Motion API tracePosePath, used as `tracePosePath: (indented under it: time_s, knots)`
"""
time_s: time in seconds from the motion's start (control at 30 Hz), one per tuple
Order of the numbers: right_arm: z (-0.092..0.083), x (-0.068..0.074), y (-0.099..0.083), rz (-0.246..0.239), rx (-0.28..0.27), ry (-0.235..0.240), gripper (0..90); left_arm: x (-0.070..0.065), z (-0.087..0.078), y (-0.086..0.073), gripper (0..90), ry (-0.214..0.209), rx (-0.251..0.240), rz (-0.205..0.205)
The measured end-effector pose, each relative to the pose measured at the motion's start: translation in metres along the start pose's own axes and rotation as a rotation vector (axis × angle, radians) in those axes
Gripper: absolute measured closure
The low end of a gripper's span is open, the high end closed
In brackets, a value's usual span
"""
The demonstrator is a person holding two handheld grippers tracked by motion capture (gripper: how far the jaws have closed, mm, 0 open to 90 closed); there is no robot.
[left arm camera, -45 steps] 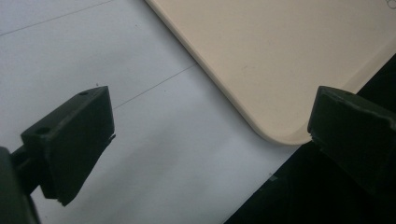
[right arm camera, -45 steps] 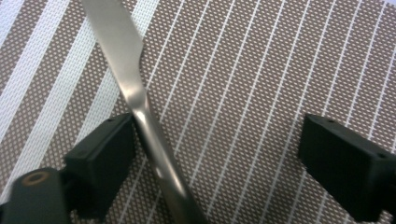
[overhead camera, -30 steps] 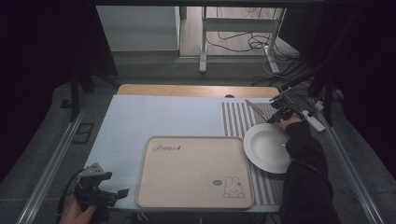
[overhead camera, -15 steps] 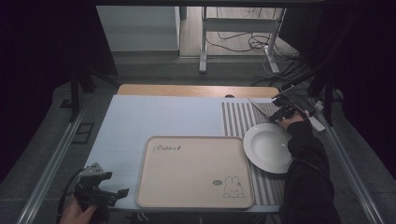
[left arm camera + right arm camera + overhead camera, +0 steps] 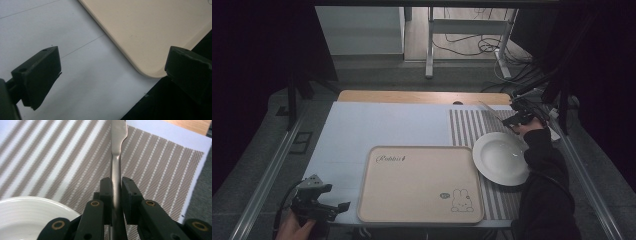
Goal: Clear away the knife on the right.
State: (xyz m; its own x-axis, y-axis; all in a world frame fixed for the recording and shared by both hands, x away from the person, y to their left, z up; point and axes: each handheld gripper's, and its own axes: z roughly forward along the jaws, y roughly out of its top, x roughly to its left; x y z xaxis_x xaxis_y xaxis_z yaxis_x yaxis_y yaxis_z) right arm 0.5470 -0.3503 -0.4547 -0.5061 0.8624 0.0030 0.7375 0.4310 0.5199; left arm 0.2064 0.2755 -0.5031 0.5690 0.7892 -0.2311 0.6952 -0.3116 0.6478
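Note:
My right gripper is shut on the handle of a metal table knife. It holds the knife over the striped placemat, blade pointing away toward the far left. A white plate lies on the mat just nearer than this gripper. At the table's front left corner my left gripper stands open and holds nothing, beside the near left corner of a beige tray.
The tray carries a rabbit print and script lettering. A pale blue cover spreads over the table, with a wooden strip at the far edge. Cables and table legs lie on the floor beyond.
The right hand has shifted slightly toward the table's right edge with the knife in its gripper. The left gripper has stayed where it was.

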Motion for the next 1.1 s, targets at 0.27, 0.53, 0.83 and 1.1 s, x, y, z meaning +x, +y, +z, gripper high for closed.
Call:
tracePosePath:
  time_s: [0.27, 0.53, 0.83, 1.1]
  knots:
    - [-0.007, 0.024, -0.003, -0.037, -0.047, 0.041, 80.2, 0.000, 0.000, 0.000, 1.6, 0.000, 0.001, -0.001]
    - [-0.014, 0.046, -0.011, -0.077, -0.066, 0.061, 80.2, 0.000, 0.000, 0.000, 1.6, 0.001, 0.002, 0.000]
    - [-0.018, 0.073, -0.021, -0.116, -0.079, 0.093, 80.2, 0.000, 0.000, 0.000, 1.6, 0.002, 0.003, -0.001]
    - [-0.020, 0.099, -0.032, -0.155, -0.088, 0.119, 80.2, 0.000, 0.000, 0.000, 1.6, 0.003, 0.005, -0.001]
